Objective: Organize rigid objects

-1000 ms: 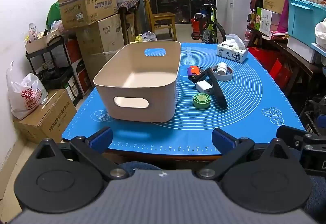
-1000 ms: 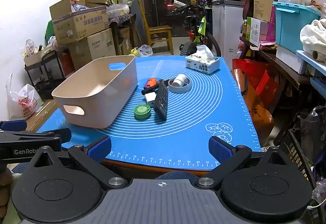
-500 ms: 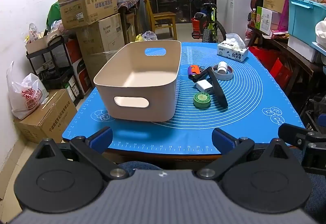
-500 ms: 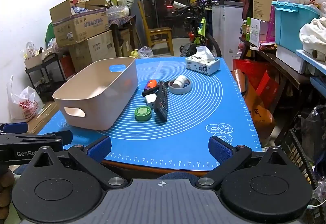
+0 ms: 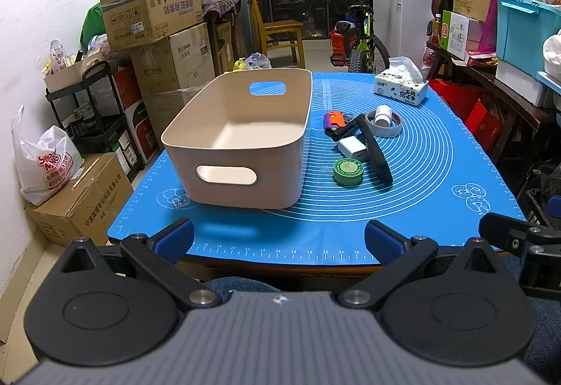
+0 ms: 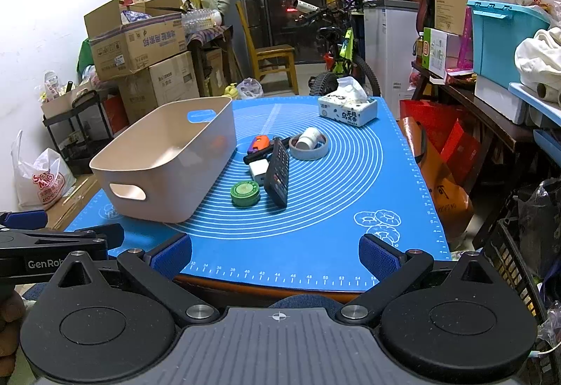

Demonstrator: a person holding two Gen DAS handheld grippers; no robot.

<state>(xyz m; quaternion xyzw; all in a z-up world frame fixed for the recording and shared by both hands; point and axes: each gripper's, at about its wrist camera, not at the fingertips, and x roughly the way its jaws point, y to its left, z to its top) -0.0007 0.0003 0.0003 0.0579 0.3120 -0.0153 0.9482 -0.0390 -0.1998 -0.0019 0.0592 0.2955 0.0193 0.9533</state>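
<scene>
Beige bin point(image 5: 242, 136) stands on the blue mat point(image 5: 420, 181), left of centre on the counter. A handle slot is cut in its near and far walls. Its floor, as far as visible in the left wrist view, is bare; the near inner corner is hidden by the wall.

Loose items lie in a cluster just right of the bin:
- green round tin point(image 5: 347, 171), nearest to the front edge;
- white charger block point(image 5: 351, 148), just beyond the tin and touching the black remote point(image 5: 376, 153);
- the remote lies lengthwise, near to far, its far end over a black cylinder point(image 6: 256, 155);
- orange and purple object point(image 5: 333, 119) at the far left of the cluster, close to the bin wall;
- grey tape ring point(image 6: 308, 147) at the far right, with a small white bottle point(image 6: 308, 138) lying inside it.

A tissue box point(image 6: 347, 110) sits at the far right corner of the mat, apart from the cluster.

The mat right of the remote carries nothing up to the right edge; the near strip along the ruler markings is likewise bare.

Left claw point(image 5: 278, 239) is spread wide, holding nothing, at the near counter edge in front of the bin. Right claw point(image 6: 275, 253) is spread wide too, unloaded, at the near edge further right.
</scene>
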